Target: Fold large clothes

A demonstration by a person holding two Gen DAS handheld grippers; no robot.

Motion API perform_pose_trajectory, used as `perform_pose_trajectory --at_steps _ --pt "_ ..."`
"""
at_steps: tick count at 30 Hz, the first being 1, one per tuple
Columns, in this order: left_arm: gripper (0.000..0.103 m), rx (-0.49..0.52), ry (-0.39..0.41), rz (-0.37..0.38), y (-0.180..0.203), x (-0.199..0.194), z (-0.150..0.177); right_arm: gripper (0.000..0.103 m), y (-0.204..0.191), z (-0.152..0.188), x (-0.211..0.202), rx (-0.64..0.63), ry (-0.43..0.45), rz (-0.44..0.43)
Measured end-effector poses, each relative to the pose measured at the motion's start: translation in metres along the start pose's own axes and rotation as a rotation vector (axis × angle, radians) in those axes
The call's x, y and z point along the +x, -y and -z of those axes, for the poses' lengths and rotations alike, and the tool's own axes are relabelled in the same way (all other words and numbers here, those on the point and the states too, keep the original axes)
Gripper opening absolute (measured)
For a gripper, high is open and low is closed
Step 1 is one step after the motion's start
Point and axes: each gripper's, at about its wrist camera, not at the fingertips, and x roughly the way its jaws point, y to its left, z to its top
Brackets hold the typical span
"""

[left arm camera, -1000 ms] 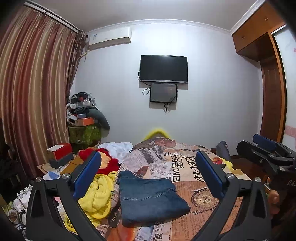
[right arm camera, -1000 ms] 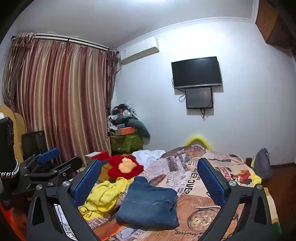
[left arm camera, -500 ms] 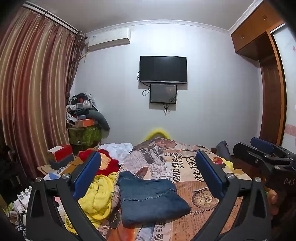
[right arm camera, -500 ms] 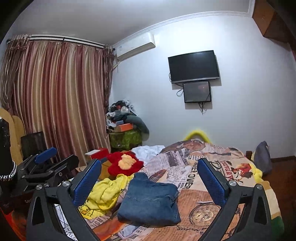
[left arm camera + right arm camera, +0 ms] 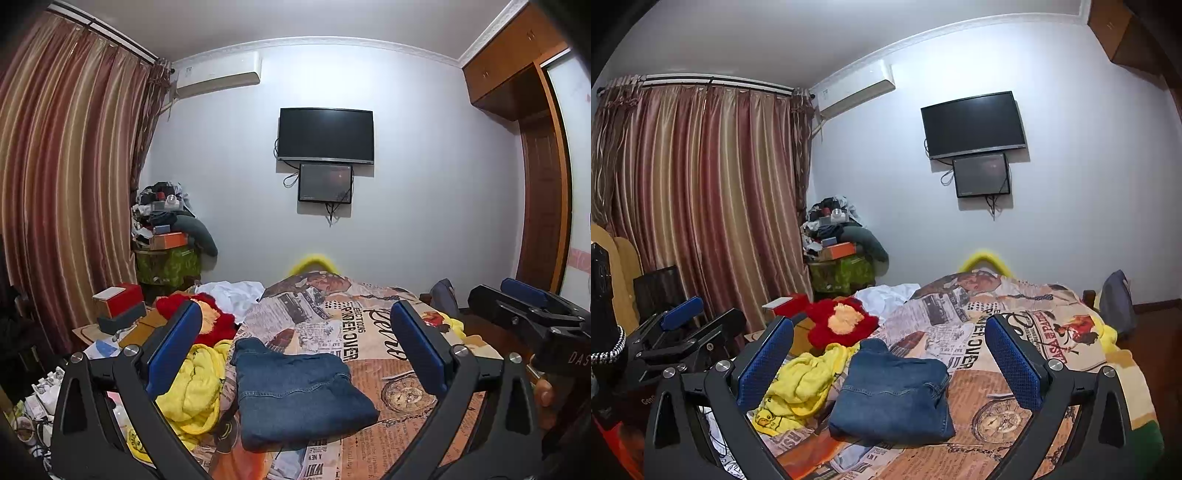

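Folded blue jeans [image 5: 295, 395] lie in a compact stack on the newspaper-print bedspread [image 5: 369, 332]; they also show in the right wrist view [image 5: 894, 398]. My left gripper [image 5: 295, 350] is open and empty, held above and short of the jeans. My right gripper [image 5: 890, 358] is open and empty, also short of the jeans. A crumpled yellow garment [image 5: 195, 387] lies left of the jeans, also in the right wrist view [image 5: 805, 384]. Each gripper appears at the edge of the other's view.
A red and yellow plush item [image 5: 842, 321] and white cloth [image 5: 236, 295] lie at the bed's left rear. A cluttered side table with red box [image 5: 118, 302] stands left. Curtains [image 5: 701, 203], a wall TV [image 5: 325, 134] and a wardrobe [image 5: 539, 184] surround the bed.
Both grippers have shifted slightly; the views tilt a little. The jeans and other clothes have not moved.
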Motion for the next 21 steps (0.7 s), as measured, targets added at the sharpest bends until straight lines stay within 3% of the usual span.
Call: perform_pose_trajectory --at_steps 21 --pt "0.103 -0.005 -0.009 0.049 0.0018 0.0002 0.0023 0.103 -0.0024 -0.0009 0.0019 0.012 0.001 0.020"
